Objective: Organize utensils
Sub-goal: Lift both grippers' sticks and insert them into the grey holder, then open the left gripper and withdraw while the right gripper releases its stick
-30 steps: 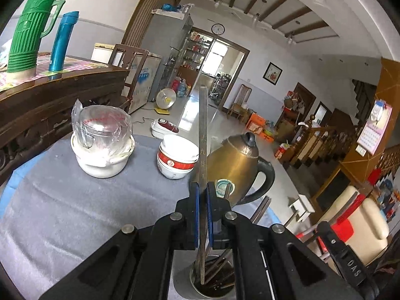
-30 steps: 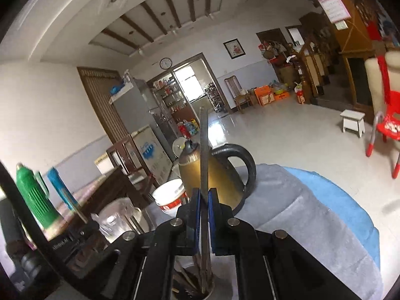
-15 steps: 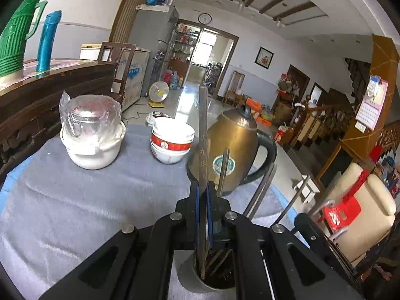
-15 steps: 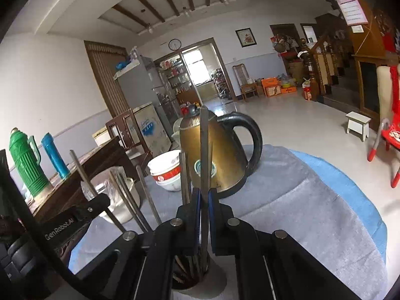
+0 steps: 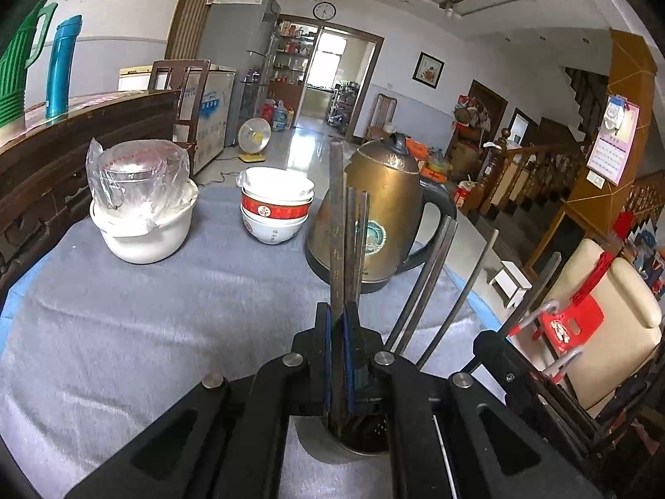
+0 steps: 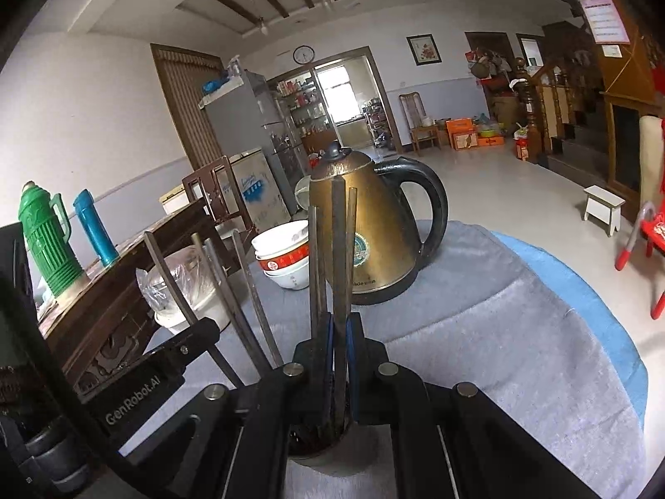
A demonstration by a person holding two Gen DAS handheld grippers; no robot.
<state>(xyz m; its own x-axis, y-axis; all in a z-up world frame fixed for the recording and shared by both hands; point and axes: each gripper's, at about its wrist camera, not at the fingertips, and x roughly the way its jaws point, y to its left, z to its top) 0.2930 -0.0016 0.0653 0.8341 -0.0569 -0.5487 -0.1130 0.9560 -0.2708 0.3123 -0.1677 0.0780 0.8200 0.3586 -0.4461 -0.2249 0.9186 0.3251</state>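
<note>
My left gripper (image 5: 336,332) is shut on a dark chopstick (image 5: 336,224) that stands upright, its lower end inside a round metal holder (image 5: 311,436) just below the jaws. Several other chopsticks (image 5: 428,282) lean out of the holder to the right. In the right wrist view my right gripper (image 6: 338,332) is shut on another upright chopstick (image 6: 338,245), whose lower end also sits in the holder (image 6: 324,457). More chopsticks (image 6: 245,299) lean to the left there, beside the left gripper's black body (image 6: 166,361).
On the grey tablecloth (image 5: 166,312) stand a brass kettle (image 5: 382,208) right behind the holder, stacked red-and-white bowls (image 5: 276,208) and a white pot with a plastic-wrapped lid (image 5: 141,208). A green thermos (image 6: 45,241) and a blue flask (image 6: 93,228) stand on a wooden sideboard at left.
Both grippers have come down with their chopsticks, whose lower ends now sit deeper in the holder. The other chopsticks in the holder now rise into both views.
</note>
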